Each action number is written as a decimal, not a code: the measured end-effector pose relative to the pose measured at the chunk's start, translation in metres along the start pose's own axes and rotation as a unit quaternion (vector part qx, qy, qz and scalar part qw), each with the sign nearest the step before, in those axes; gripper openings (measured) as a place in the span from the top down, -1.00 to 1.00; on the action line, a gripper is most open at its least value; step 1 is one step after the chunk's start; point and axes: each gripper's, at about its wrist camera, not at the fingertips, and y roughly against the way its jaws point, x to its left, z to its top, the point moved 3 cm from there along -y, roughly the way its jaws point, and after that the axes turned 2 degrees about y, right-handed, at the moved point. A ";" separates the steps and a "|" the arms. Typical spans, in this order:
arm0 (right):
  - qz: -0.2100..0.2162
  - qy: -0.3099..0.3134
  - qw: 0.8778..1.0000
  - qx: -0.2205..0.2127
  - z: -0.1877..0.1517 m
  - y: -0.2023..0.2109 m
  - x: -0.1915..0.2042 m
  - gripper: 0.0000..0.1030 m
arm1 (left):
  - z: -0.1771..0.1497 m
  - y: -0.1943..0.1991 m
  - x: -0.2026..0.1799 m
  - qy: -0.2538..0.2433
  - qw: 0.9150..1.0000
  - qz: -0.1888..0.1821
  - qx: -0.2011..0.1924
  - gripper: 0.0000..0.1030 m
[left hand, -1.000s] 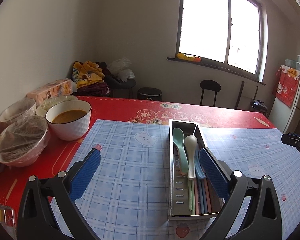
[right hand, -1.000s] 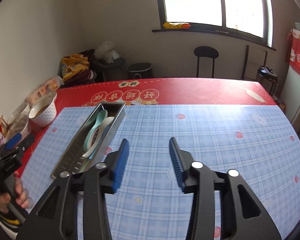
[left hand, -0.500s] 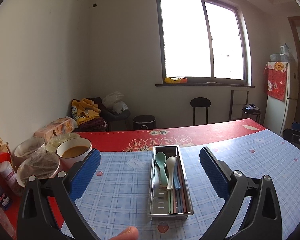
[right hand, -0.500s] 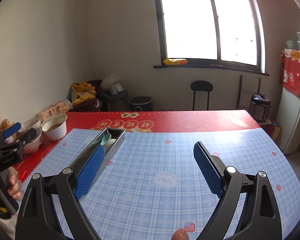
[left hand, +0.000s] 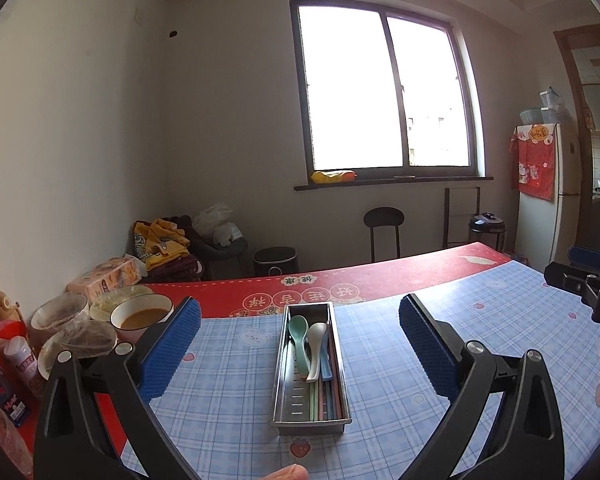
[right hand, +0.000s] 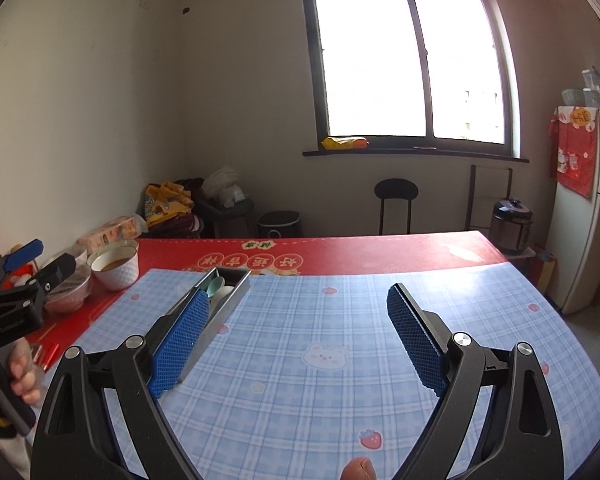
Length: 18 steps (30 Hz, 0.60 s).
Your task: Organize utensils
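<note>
Left gripper: I see my left gripper (left hand: 300, 344) with its jaws spread wide and nothing between the blue pads; it hangs above the near edge of the table.
Right gripper: my right gripper (right hand: 298, 332) also stands wide apart and holds nothing; only bare plaid cloth lies beyond its pads.
Utensil tray: the long metal utensil tray (left hand: 281, 396) rests on the blue plaid mat, running from near to far, framed between my left pads; in the right view it sits to the left, partly behind the left pad.
Spoons: I count 3 in the tray, a green spoon (left hand: 298, 330), a white spoon (left hand: 316, 340) and a blue spoon (left hand: 326, 364) partly under the white one, bowls toward the far end.
Chopsticks: coloured chopsticks (left hand: 327, 398) lie lengthwise in the near half of the tray; I cannot count them.
Mat: the blue plaid mat (right hand: 340, 320) covers most of the red tablecloth (right hand: 380, 250).
Left of the tray: a white bowl of brown liquid (left hand: 142, 314) and film-covered bowls (left hand: 80, 340) stand well apart from the tray, on the red cloth.
Hands: a fingertip shows at the bottom edge of each view.
</note>
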 end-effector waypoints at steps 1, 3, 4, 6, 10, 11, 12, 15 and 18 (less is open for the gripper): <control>-0.001 0.000 1.000 0.000 -0.001 0.001 -0.001 -0.70 | -0.001 0.000 -0.002 0.001 1.000 -0.004 0.002 -0.88; -0.003 -0.001 1.000 0.000 -0.003 0.002 -0.002 -0.70 | -0.002 0.000 -0.003 0.004 1.000 -0.009 0.006 -0.88; -0.004 -0.001 1.000 0.000 -0.003 0.003 -0.003 -0.70 | -0.002 0.000 -0.004 0.004 1.000 -0.010 0.008 -0.88; -0.006 -0.002 1.000 -0.001 -0.004 0.004 -0.003 -0.70 | -0.003 0.000 -0.006 0.003 1.000 -0.010 0.009 -0.88; -0.009 -0.005 1.000 -0.005 -0.004 0.006 -0.007 -0.70 | -0.003 0.001 -0.008 0.002 1.000 -0.012 0.009 -0.88; -0.010 -0.006 1.000 -0.006 -0.004 0.006 -0.007 -0.70 | -0.003 0.002 -0.009 0.000 1.000 -0.011 0.008 -0.88; -0.010 -0.006 1.000 -0.006 -0.004 0.007 -0.008 -0.70 | -0.004 0.002 -0.010 -0.002 1.000 -0.009 0.007 -0.88; -0.012 -0.007 1.000 -0.006 -0.004 0.007 -0.008 -0.70 | -0.002 0.002 -0.011 -0.005 1.000 -0.009 0.007 -0.88; -0.013 -0.006 1.000 -0.006 -0.005 0.008 -0.008 -0.70 | -0.002 0.003 -0.011 -0.006 1.000 -0.010 0.007 -0.88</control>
